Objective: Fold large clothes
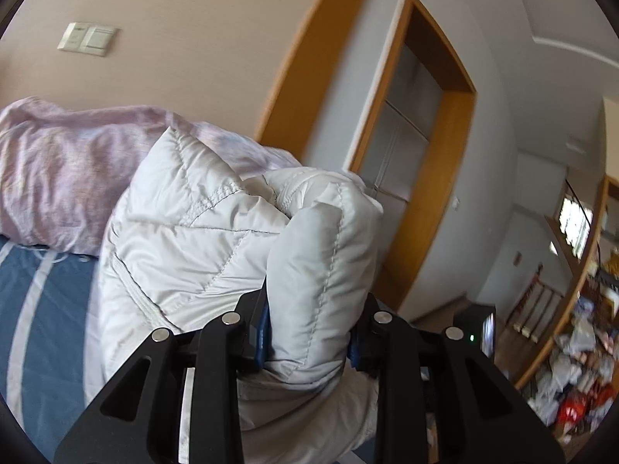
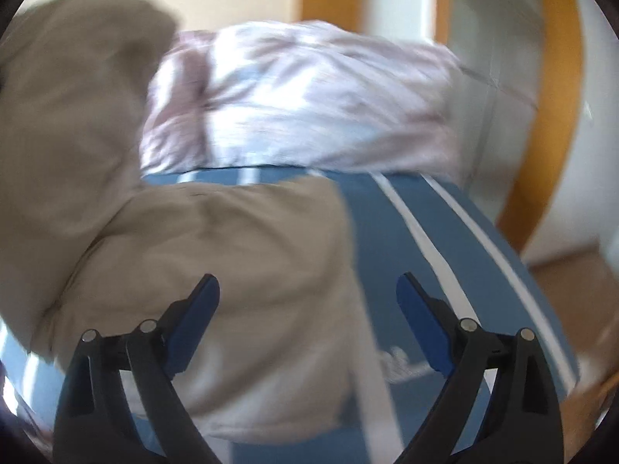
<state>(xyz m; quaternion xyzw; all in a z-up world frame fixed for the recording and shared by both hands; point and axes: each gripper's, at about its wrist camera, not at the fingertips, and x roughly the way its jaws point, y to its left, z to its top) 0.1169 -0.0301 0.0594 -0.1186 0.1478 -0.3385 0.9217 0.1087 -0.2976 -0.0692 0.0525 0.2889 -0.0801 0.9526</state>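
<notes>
White quilted jacket (image 1: 201, 247) lay bunched on bed (image 1: 35, 309), one padded fold raised off it. Your left claw (image 1: 309, 332) was clamped on that fold, blue pads pressing both sides. Your right claw (image 2: 307, 321) stood wide apart above jacket, nothing between pads; view blurred. Pink quilt (image 1: 65, 170) heaped behind jacket. Blue striped sheet under both. Wooden door frame (image 1: 456, 123) beyond bed.

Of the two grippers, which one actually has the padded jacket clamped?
The left gripper: its fingers pinch a fold of the white quilted jacket. The right gripper stands wide open above it, gripping nothing.
</notes>
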